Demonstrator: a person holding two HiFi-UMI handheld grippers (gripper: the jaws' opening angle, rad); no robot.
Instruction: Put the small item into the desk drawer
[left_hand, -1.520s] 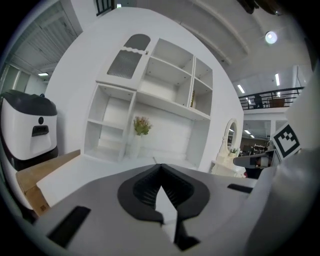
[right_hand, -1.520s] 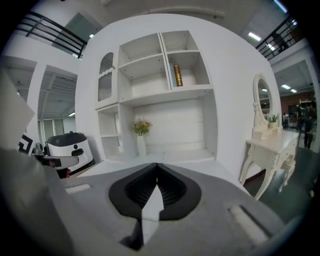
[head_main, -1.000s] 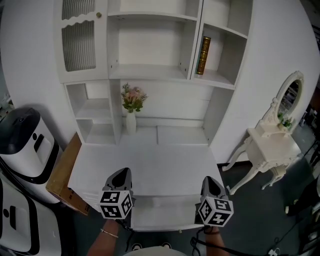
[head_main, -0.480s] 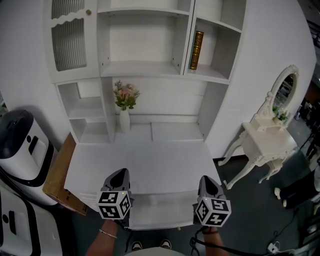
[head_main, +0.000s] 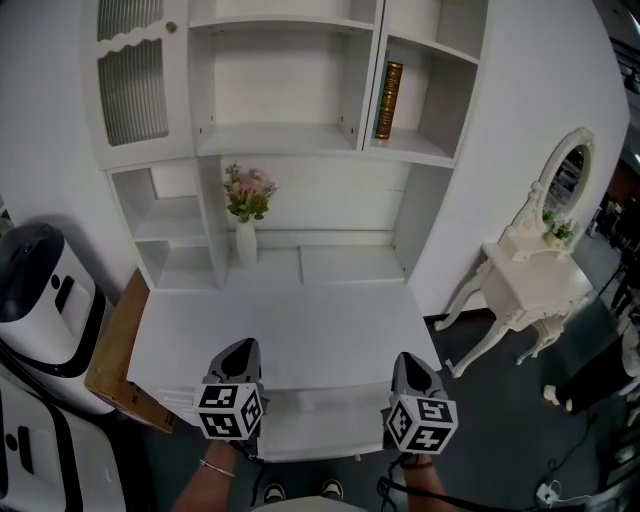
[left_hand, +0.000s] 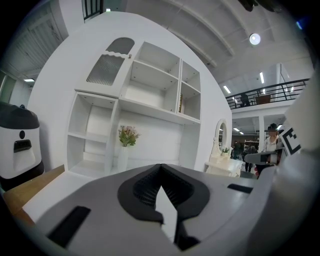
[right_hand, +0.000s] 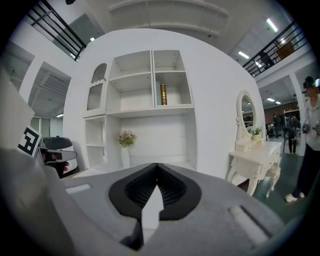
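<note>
Both grippers hover side by side over the front edge of the white desk (head_main: 280, 330). My left gripper (head_main: 240, 347) is shut and holds nothing; in the left gripper view its jaws (left_hand: 160, 169) meet at a point. The right gripper (head_main: 411, 359) is shut and empty too, as the right gripper view (right_hand: 157, 167) shows. Between and below them lies the drawer's white front (head_main: 320, 425); I cannot tell whether it is pulled out. No small loose item shows on the desk top. A white vase of pink flowers (head_main: 246, 205) stands at the desk's back.
The hutch above the desk holds a brown book (head_main: 388, 100) and has a ribbed-glass door (head_main: 132, 85). A white vanity table with an oval mirror (head_main: 540, 280) stands to the right. A white-and-black appliance (head_main: 40, 290) and a wooden board (head_main: 112, 350) sit to the left.
The head view has swung slightly, so the desk and hutch sit a little further left in the picture. Both grippers stay shut at the desk's front edge.
</note>
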